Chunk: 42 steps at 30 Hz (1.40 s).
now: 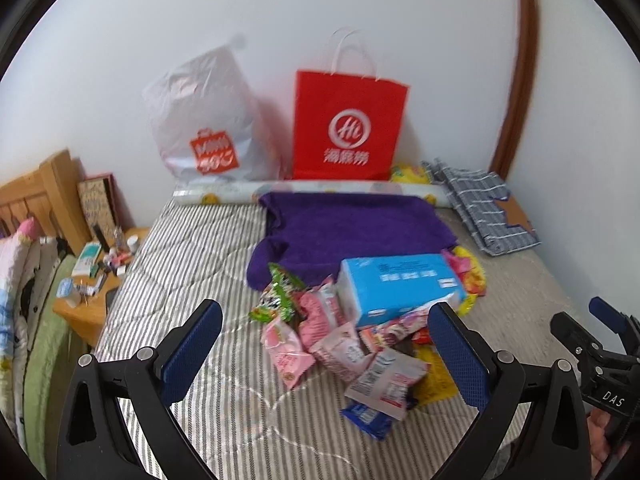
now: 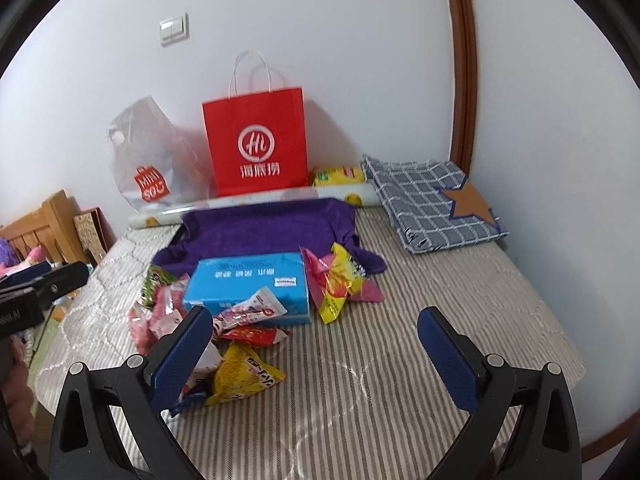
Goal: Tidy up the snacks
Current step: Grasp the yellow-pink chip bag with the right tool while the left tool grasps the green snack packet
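Striped mattress (image 2: 400,340) bare right of snack pile (image 2: 240,320); both claws wide

A striped bed (image 2: 420,320) is carrying a snack pile (image 1: 340,344) with a blue box (image 2: 248,280) (leaning on packets). A purple towel (image 2: 264,232), checked cloth (image 2: 424,200) and red bag (image 2: 256,144) are sitting behind.

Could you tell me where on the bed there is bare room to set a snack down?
The striped mattress is bare between the snack pile and the checked cloth, in front of the right claw. Another bare patch lies between the pile and the nightstand. Around the blue box it is crowded.
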Motion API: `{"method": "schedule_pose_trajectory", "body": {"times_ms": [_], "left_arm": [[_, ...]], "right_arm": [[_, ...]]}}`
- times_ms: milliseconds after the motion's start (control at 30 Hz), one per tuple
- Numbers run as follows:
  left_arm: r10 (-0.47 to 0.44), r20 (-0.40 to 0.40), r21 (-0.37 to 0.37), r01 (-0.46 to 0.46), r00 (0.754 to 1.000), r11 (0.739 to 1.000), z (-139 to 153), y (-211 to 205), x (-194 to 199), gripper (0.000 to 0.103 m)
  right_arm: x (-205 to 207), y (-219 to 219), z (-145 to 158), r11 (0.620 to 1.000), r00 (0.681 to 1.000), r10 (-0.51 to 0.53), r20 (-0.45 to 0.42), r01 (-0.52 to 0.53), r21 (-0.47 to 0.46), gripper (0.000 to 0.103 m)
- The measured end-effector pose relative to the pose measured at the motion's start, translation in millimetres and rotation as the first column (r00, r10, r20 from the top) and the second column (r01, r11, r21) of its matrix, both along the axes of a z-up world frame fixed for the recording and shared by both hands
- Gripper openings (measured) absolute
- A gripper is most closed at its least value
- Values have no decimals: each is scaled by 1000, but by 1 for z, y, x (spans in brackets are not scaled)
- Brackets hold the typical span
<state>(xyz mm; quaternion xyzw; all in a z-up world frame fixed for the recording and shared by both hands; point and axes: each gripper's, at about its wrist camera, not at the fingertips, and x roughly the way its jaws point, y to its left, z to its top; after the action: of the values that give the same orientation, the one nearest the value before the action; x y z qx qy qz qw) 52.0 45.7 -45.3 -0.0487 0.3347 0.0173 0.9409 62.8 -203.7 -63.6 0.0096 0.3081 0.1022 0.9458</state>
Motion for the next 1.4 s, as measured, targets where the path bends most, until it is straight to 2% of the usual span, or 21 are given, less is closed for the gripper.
{"method": "schedule_pose_trajectory", "body": {"times_ms": [333,600,733,833,1067,1267,1333,1367,1400], "left_arm": [[107,-96,35,-104,990,994,-44,32,40,102],[74,-104,-10,-75,992,997,-61,49,63,102],[74,-112,17,-73,991,997,-62,49,71,102],[50,-146,7,-50,988,999,-65,50,80,102],[35,-149,-33,-40,988,999,-70,55,89,102],[12,-173,-78,-26,985,997,-80,56,95,102],[11,-185,-80,-26,983,996,-83,57,96,102],[12,-191,-80,-28,981,996,-84,57,97,102],[10,-198,-79,-26,980,997,-86,57,97,102]], "right_arm": [[67,-10,-37,1000,999,-14,-40,14,-4,100],[118,-24,-62,1000,996,7,-90,-4,28,92],[138,-22,-76,999,992,45,-118,-42,29,88],[150,-20,-85,998,988,67,-141,-64,30,87],[173,-20,-102,993,970,113,-214,-105,49,87],[185,-15,-115,990,957,139,-253,-143,4,87],[188,-16,-118,989,955,146,-258,-147,15,87],[188,-17,-118,989,956,149,-252,-149,20,83],[188,-17,-118,987,956,163,-246,-162,25,71]]}}
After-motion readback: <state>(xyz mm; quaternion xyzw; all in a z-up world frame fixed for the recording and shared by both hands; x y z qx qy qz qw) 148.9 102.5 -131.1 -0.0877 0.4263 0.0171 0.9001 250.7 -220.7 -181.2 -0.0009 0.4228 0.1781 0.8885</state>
